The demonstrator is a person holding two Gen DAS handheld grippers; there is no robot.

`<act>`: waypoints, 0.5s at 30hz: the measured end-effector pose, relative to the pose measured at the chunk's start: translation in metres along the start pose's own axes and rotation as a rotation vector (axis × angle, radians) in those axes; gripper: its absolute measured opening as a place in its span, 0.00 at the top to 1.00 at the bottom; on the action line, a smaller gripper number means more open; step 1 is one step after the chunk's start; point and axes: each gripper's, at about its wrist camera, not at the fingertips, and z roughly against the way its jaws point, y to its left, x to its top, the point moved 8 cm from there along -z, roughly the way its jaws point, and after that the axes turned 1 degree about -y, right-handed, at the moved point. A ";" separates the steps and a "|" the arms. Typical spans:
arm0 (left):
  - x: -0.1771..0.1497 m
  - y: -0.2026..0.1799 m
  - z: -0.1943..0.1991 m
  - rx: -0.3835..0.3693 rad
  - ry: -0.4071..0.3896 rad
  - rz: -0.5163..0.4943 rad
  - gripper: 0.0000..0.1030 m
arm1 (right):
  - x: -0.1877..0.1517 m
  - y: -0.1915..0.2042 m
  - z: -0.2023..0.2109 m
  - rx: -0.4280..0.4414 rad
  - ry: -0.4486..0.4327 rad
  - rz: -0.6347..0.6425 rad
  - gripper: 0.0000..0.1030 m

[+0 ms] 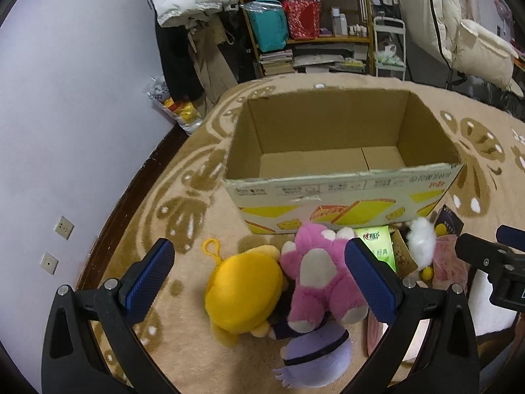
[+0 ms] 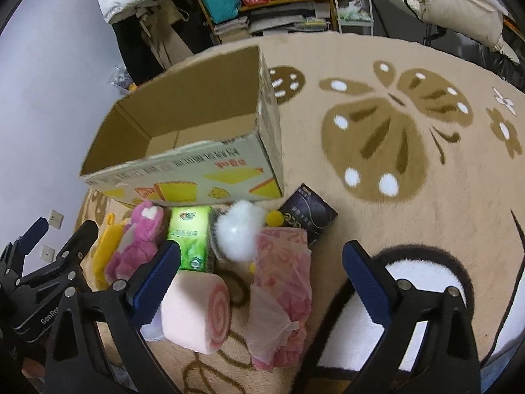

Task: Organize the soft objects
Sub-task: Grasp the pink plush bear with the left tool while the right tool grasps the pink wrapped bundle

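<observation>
Now, left claw point(image 1: 261, 277): jaws wide apart, nothing held, hovering over the toys on the rug point(image 1: 183, 298).
Right claw point(image 2: 262, 279): jaws spread apart too, nothing between them, above the pink pile.
Box point(image 1: 341, 193): open and bare inside, at 12 o'clock from both claws.
Pink bear point(image 1: 320, 282): lies between the left fingers, its back half resting on a purple plush point(image 1: 316, 358) at 6 o'clock.
Yellow plush point(image 1: 242, 298): touching the bear at its 9 o'clock.
Pink roll point(image 2: 200, 312): just under the right claw's left finger.
Pink packet point(image 2: 283, 292): beside the roll at 3 o'clock, white puff point(image 2: 239, 234) at its 11 o'clock.
Handling: likely light, squashy, grippy fur; nothing fragile.
Hold: pinch the bear across its belly, since limbs would probably flop and slip.
</observation>
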 end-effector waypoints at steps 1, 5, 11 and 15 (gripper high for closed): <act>-0.001 -0.003 -0.004 -0.004 0.005 -0.006 0.00 | -0.001 -0.001 -0.002 -0.006 0.003 0.004 0.00; -0.006 -0.011 -0.017 -0.009 0.023 -0.027 0.00 | -0.007 -0.004 -0.011 -0.019 0.033 0.013 0.03; -0.014 -0.019 -0.032 -0.032 0.061 -0.031 0.00 | -0.015 -0.012 -0.023 -0.022 0.084 -0.009 0.09; -0.023 -0.025 -0.043 -0.065 0.116 -0.025 0.00 | -0.022 -0.017 -0.029 -0.034 0.125 -0.022 0.09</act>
